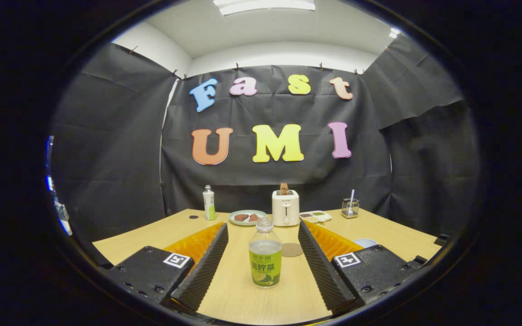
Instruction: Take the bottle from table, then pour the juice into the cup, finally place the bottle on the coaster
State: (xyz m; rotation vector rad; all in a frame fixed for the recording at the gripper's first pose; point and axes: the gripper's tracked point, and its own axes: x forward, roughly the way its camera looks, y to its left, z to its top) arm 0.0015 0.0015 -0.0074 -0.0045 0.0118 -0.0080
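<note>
None of the steps done: I have the gripper (263, 235) wide open, empty, bottle (265, 258) standing lower center between fingers, coaster (292, 249) just behind.

Bottle (265, 253) stands between the spread fingers (206, 262), bare table (238, 294) on both sides.

The bottle (265, 258) carries a green label with a row of pale printed characters, standing upright between the spread fingers of the gripper (263, 226) and touching neither. Either side of it, each gripper block bears a square black-and-white coded tag (176, 260). Behind the bottle, a far bottle (209, 203) has a label too small to read.
</note>
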